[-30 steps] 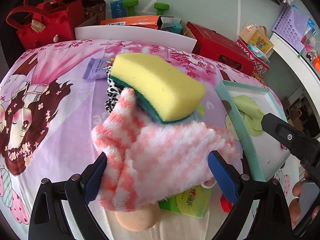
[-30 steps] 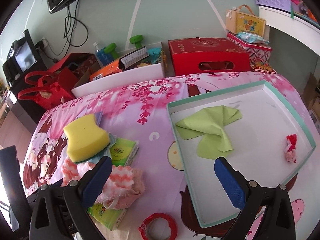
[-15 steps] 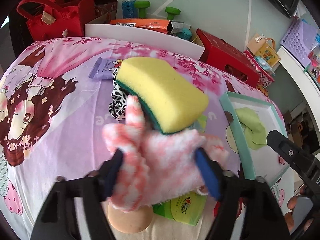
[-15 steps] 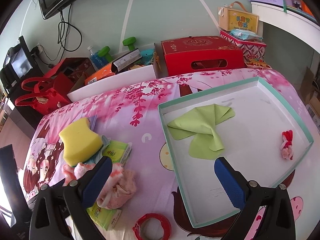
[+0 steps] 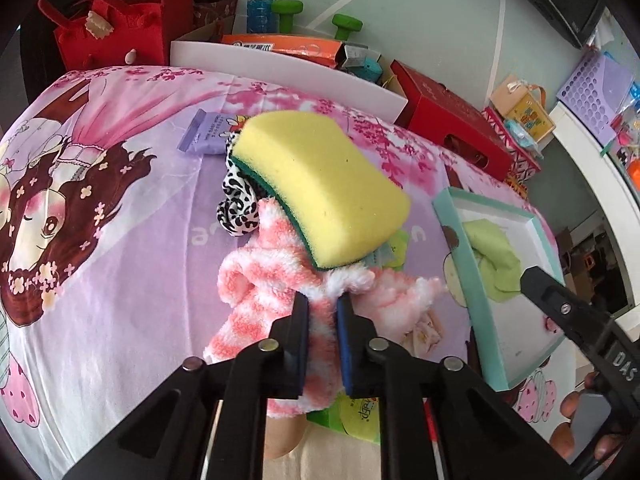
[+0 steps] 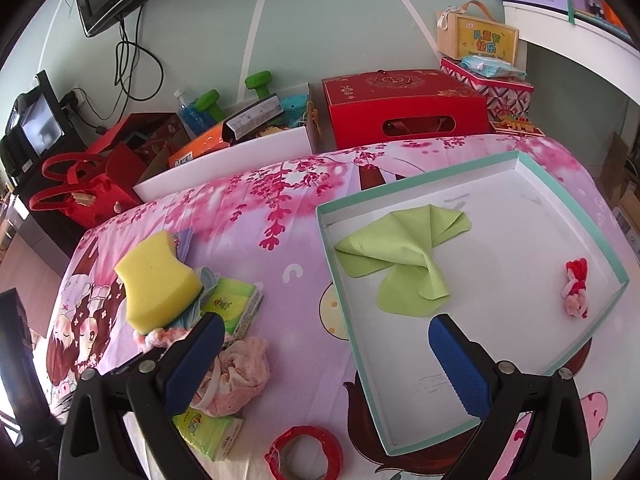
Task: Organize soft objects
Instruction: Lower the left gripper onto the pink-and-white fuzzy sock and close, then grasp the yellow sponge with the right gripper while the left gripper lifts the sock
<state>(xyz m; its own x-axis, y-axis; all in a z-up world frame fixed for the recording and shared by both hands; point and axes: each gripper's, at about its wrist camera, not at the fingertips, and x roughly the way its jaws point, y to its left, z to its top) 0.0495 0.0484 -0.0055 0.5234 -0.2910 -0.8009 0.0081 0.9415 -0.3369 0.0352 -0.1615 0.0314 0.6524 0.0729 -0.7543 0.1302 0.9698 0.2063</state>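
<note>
The left gripper (image 5: 323, 310), its jaws just closed, pinches the pink fuzzy sock (image 5: 272, 292) under the yellow sponge (image 5: 320, 184), with the teal tray (image 5: 460, 264) lying off to its right.

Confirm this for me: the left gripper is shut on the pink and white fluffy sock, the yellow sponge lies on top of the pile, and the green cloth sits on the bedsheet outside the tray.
One thing is wrong. The green cloth lies inside the teal-rimmed tray, not on the bedsheet; the right wrist view shows it plainly. The rest holds: the left gripper has just been closing and now pinches the pink and white fluffy sock, and the yellow sponge lies on top of the pile.
</note>
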